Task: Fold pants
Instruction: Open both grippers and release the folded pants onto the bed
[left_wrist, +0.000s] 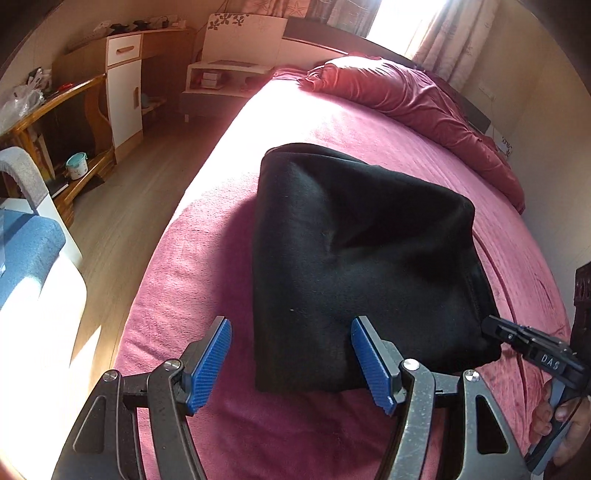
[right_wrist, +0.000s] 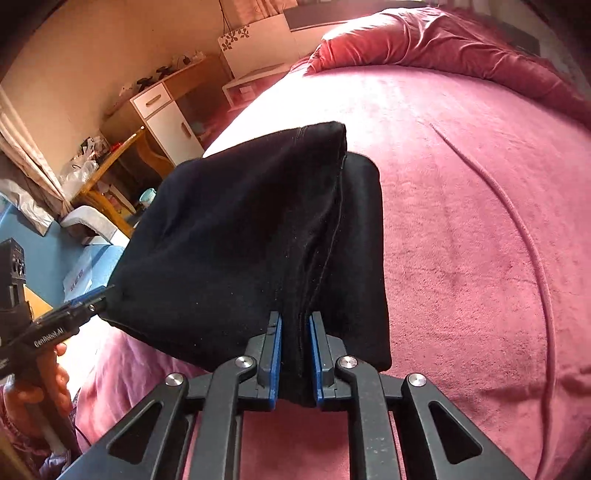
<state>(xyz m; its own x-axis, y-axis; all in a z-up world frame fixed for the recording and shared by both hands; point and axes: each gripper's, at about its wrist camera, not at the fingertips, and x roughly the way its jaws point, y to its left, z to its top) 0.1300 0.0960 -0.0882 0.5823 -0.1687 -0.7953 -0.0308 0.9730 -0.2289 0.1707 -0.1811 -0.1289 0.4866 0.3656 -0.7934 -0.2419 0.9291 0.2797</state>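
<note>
The black pants lie folded into a compact bundle on the pink bed. My left gripper is open, its blue pads either side of the bundle's near left corner, just above it. My right gripper is shut on the near edge of the pants, lifting that edge off the bed. The right gripper also shows in the left wrist view, pinching the bundle's near right corner. The left gripper shows in the right wrist view at the bundle's left corner.
A rumpled red quilt lies along the bed's far side. A white and wood cabinet, a wooden shelf and wood floor are to the left of the bed. A blue cushion sits at the left.
</note>
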